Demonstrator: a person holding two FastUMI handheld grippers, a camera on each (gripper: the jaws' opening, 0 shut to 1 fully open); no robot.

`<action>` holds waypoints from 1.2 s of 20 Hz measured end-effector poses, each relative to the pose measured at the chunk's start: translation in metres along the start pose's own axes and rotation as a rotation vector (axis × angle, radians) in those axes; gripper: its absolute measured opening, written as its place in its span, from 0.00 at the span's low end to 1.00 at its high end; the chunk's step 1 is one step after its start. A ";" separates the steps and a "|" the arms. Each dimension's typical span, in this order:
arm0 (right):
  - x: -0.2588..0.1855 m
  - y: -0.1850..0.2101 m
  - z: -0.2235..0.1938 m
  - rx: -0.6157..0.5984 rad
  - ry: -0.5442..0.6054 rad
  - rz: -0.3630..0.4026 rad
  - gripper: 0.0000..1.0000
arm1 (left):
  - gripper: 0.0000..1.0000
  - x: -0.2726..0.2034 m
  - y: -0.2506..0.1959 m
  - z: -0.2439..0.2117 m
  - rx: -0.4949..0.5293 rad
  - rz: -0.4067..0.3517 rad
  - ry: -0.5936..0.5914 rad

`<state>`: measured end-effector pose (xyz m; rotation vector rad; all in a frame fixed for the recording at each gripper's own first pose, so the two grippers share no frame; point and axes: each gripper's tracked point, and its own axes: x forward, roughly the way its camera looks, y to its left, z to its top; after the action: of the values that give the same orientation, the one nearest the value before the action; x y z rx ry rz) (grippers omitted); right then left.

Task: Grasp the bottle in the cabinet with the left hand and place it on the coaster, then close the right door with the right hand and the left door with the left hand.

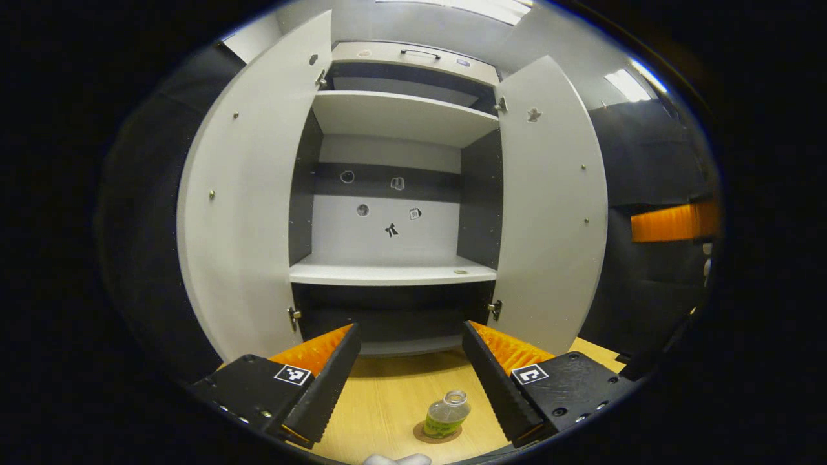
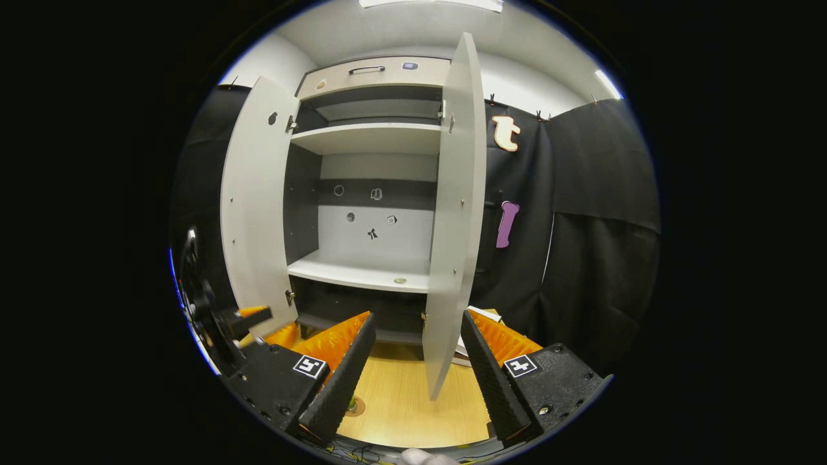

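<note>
Left gripper view: left gripper (image 1: 408, 378) held above the wooden tabletop (image 1: 387, 400), fingers spread wide, nothing between them. Just below and ahead, the clear bottle (image 1: 448, 414) with a green label stands upright on the round coaster (image 1: 437, 434), uncapped mouth up. Beyond it, the cabinet (image 1: 394, 271) stands with the left door (image 1: 249, 194) and right door (image 1: 549, 206) both swung open; middle shelf bare except for a small disc near its front edge.

Right gripper view: right gripper (image 2: 417, 368) likewise spread apart, gripping nothing, with the right door's edge (image 2: 452, 213) standing between its fingers farther off. The left gripper shows at the left margin.
</note>
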<state>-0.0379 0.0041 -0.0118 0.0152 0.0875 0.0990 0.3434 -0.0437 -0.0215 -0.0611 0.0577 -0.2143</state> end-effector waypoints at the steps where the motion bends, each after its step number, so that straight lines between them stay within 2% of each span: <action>1: 0.002 -0.001 0.003 0.001 -0.017 0.005 0.82 | 0.97 -0.007 0.008 0.012 -0.005 0.016 -0.005; 5: 0.007 -0.018 0.005 0.002 -0.035 -0.012 0.82 | 0.96 -0.036 0.046 0.054 0.027 0.115 -0.043; 6: 0.009 -0.026 0.008 0.007 -0.045 -0.020 0.82 | 1.00 -0.046 0.053 0.060 0.035 0.133 -0.052; 7: 0.010 -0.036 0.010 0.008 -0.057 -0.033 0.82 | 0.96 -0.056 0.055 0.064 0.040 0.143 -0.057; 11: 0.018 -0.095 0.024 0.038 -0.095 -0.101 0.82 | 0.95 -0.078 0.062 0.069 0.065 0.191 -0.050; 14: 0.032 -0.147 0.031 0.080 -0.091 -0.134 0.82 | 0.95 -0.085 0.045 0.070 0.053 0.197 -0.043; 16: 0.048 -0.173 0.035 0.103 -0.079 -0.118 0.82 | 0.95 -0.087 0.028 0.076 0.046 0.200 -0.050; 19: 0.072 -0.193 0.045 0.134 -0.072 -0.052 0.82 | 0.95 -0.086 -0.002 0.083 0.046 0.208 -0.059; 23: 0.099 -0.187 0.061 0.133 -0.072 0.100 0.82 | 0.95 -0.088 -0.041 0.095 0.045 0.236 -0.087; 24: 0.103 -0.183 0.067 0.122 -0.081 0.134 0.82 | 0.99 -0.090 -0.048 0.096 0.045 0.253 -0.090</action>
<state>0.0883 -0.1689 0.0425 0.1467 0.0116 0.2265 0.2517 -0.0658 0.0822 -0.0179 -0.0295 0.0401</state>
